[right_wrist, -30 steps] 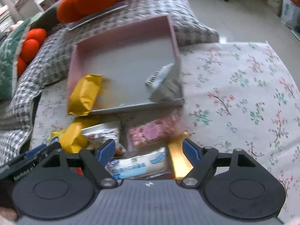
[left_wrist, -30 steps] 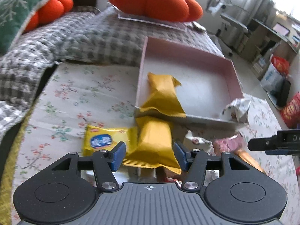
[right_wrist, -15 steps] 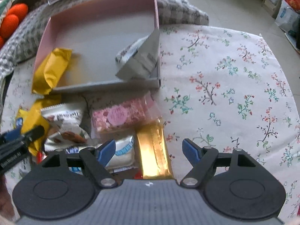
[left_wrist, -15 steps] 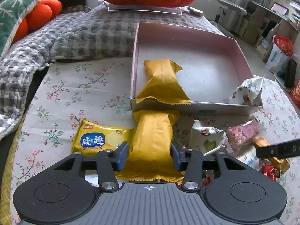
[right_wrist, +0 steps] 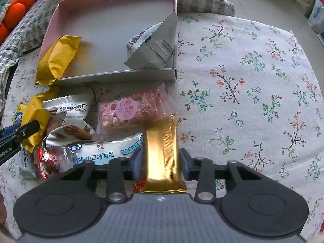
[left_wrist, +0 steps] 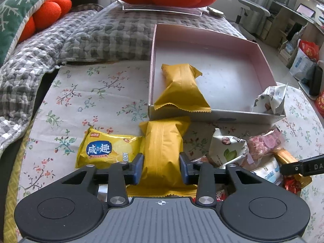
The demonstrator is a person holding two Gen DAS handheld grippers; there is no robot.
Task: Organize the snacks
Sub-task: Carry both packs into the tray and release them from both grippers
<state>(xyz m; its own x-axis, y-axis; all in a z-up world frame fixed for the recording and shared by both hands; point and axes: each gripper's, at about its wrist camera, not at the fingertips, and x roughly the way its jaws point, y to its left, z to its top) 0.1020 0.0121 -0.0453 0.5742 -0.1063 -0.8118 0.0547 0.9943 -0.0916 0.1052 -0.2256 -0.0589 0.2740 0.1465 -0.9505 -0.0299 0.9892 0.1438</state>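
Snacks lay in a loose heap on the floral tablecloth (right_wrist: 253, 85), just in front of the near wall of the pink box (left_wrist: 212, 114). The left gripper (left_wrist: 161, 168) had narrowed onto a mustard-yellow packet (left_wrist: 163, 147) — both blue pads pressed against its sides, the wrapper bulging between them. That packet lay lengthwise, its far end touching the box's near wall. Beside it, toward the cloth's left edge, sat a yellow chip bag (left_wrist: 107, 150) with a blue label.

The right gripper (right_wrist: 161, 165) was drawn in around a shiny gold bar (right_wrist: 162, 151); its pads sat at the bar's two long edges, though whether they truly pinched it could not be told for sure. The gold bar pointed toward the box, its far end tucked under the clear wrap of a pink nougat pack (right_wrist: 127, 110). Left of the bar lay a white bread packet (right_wrist: 105, 151), a white pecan packet (right_wrist: 68, 119) and a red-wrapped candy (right_wrist: 48, 160).

Inside the box, a second mustard-yellow packet (left_wrist: 182, 89) rested in the near left corner, its crimped end draped over the wall, and a grey-white pouch (right_wrist: 151, 46) leaned in the near right corner.
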